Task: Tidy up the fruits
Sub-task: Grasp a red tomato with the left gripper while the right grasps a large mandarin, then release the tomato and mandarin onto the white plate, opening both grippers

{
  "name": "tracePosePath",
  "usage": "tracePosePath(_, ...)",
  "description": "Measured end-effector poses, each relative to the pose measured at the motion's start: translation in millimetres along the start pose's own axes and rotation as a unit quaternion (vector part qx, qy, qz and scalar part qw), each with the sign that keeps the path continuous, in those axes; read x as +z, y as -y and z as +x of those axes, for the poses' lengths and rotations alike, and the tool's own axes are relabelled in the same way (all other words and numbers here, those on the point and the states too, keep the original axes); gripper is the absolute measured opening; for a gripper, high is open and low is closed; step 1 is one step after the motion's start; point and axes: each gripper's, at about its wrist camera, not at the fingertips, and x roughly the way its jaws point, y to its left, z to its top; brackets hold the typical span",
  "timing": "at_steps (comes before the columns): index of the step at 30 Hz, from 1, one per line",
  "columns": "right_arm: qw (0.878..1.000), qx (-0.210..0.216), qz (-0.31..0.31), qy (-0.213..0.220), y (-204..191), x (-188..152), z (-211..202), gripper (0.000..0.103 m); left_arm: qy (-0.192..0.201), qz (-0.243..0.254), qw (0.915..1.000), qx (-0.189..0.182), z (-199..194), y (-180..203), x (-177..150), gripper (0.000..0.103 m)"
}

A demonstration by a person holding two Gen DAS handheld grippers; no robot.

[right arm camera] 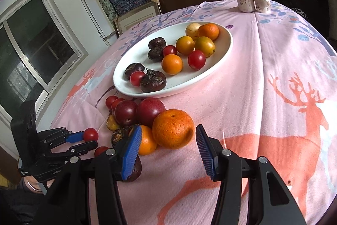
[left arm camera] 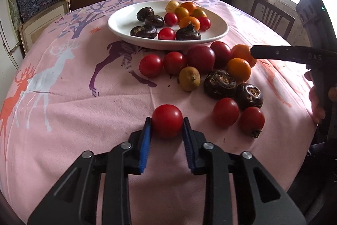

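Cherry tomato (left arm camera: 167, 120) sits pinched between the blue pads of the left hand-held gripper (left arm camera: 167, 122), low over the pink deer-print cloth of the worktop (left arm camera: 84, 98); the jaws are closed on its sides and the grip looks centred. The white plate (left arm camera: 118, 23) lies straight ahead of this gripper, beyond the loose cluster of tomatoes, plums, oranges and water chestnuts, so I judge the next move to be a lift and a forward carry over that cluster to the plate's bare near-left part. A round tomato has no long axis to mind. The right hand-held gripper (right arm camera: 166, 140) holds nothing: its jaws stand apart with the large orange (right arm camera: 173, 129) just ahead of them, slightly toward the left pad, and nothing touching it. This orange is the right hand's nearer target; the plate lies further ahead and to its left. A low carry by the left hand could knock the cluster.
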Motion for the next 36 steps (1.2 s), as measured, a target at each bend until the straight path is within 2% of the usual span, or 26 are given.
tracePosePath(4,0.999,0.031,0.040,-0.020,13.1,2.0,13.6,0.052,0.003,-0.008,1.0000,-0.004,-2.8,-1.7,-0.8,0.028)
tracePosePath(5,0.999,0.028,0.043,-0.013,14.8,1.3,12.0,0.046,0.006,-0.009,0.9999,-0.003,-4.3,-1.8,-0.9,0.028)
tracePosePath(13,0.998,0.039,0.017,0.052,0.5,15.2,-28.7,0.045,0.039,-0.022,0.9990,-0.009,-23.0,-8.1,12.2,0.028)
tracePosePath(18,0.997,0.027,0.006,0.073,-0.9,51.9,-36.7,0.046,0.065,-0.017,0.9977,-0.007,-26.6,-13.7,51.2,0.028)
tracePosePath(22,0.997,0.025,0.004,0.068,-2.5,86.6,-19.0,0.046,0.073,-0.021,0.9971,-0.004,-9.2,-23.7,94.2,0.028)
tracePosePath(26,0.998,0.016,-0.011,0.051,-13.4,112.9,14.9,0.046,0.061,-0.040,0.9973,-0.003,22.8,-38.3,133.8,0.028)
tracePosePath(30,0.999,0.001,-0.014,0.037,-16.0,125.5,45.0,0.047,0.041,-0.061,0.9973,-0.006,55.9,-51.7,157.5,0.028)
tracePosePath(31,0.999,-0.004,-0.017,0.039,-15.9,126.9,47.8,0.047,0.039,-0.067,0.9969,-0.004,61.3,-54.2,159.8,0.039)
tracePosePath(33,0.998,-0.012,-0.019,0.052,-17.9,125.8,43.4,0.055,0.049,-0.081,0.9955,0.003,60.7,-59.2,158.3,0.061)
tracePosePath(36,0.998,-0.009,-0.023,0.065,-19.6,116.9,27.4,0.057,0.073,-0.073,0.9947,0.006,40.8,-58.3,149.4,0.064)
